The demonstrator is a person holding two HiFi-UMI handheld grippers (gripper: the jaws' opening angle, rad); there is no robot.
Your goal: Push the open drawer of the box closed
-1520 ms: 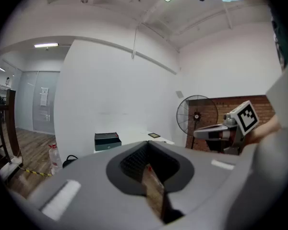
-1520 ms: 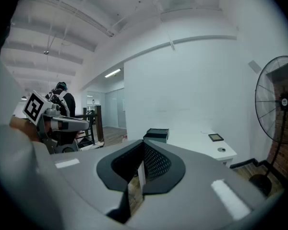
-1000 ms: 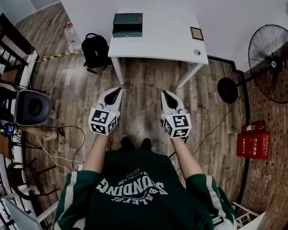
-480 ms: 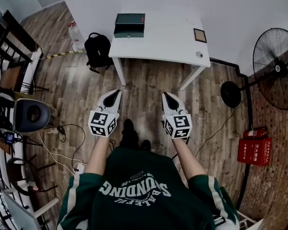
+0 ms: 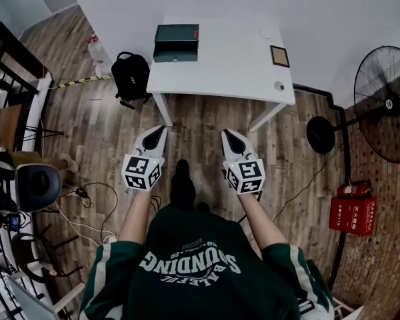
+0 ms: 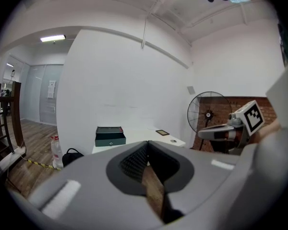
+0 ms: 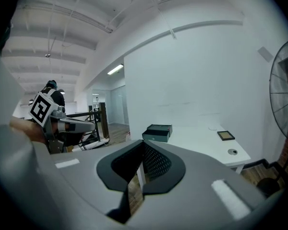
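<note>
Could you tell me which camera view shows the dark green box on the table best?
The head view: the dark green box lies unobstructed, from above, at the far left corner of the white table. The left gripper view shows its front, small and distant; the right gripper view shows it obliquely, small.

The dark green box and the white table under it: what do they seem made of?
The box: dark green, matte, sharp-edged, a small light knob on its front; perhaps painted wood or board, too far to be sure. The table: smooth plain white top and slim white legs; probably laminated board, legs possibly painted metal.
</note>
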